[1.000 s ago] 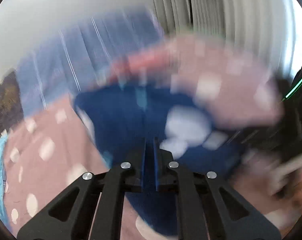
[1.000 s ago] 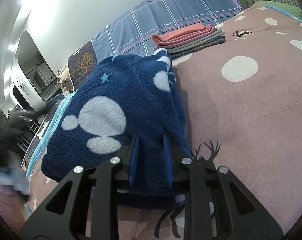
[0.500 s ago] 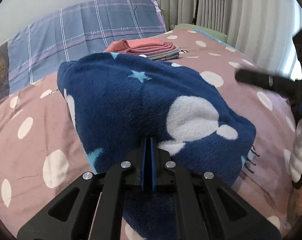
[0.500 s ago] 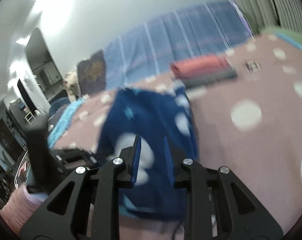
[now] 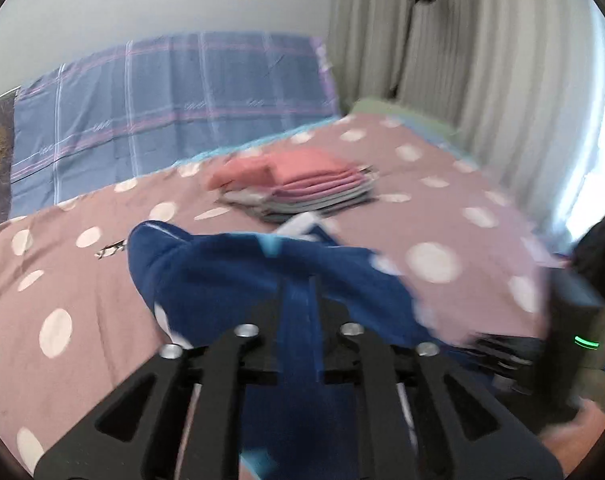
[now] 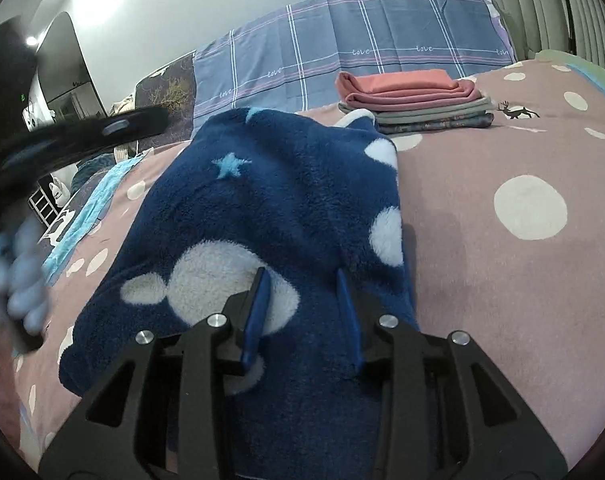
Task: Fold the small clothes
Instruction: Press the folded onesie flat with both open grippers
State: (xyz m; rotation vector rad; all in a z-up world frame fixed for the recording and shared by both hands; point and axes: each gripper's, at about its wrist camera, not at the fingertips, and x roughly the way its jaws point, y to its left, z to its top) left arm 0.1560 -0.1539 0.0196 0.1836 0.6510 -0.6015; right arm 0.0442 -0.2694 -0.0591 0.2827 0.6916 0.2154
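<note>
Your left gripper (image 5: 300,300) is pinched tight on a fold of the navy fleece garment (image 6: 286,208), lifting it off the dotted pink bedspread (image 6: 522,280). Your right gripper (image 6: 302,292) has its 2 fingers spread apart over the fleece, clamping nothing. The folded stack (image 6: 414,98) sits just behind it.

Navy fleece (image 6: 286,200), white blobs, blue star

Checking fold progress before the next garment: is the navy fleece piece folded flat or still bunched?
Still bunched. The navy fleece lies humped and creased on the spotted bedspread, unlike the flat folded stack behind.
</note>
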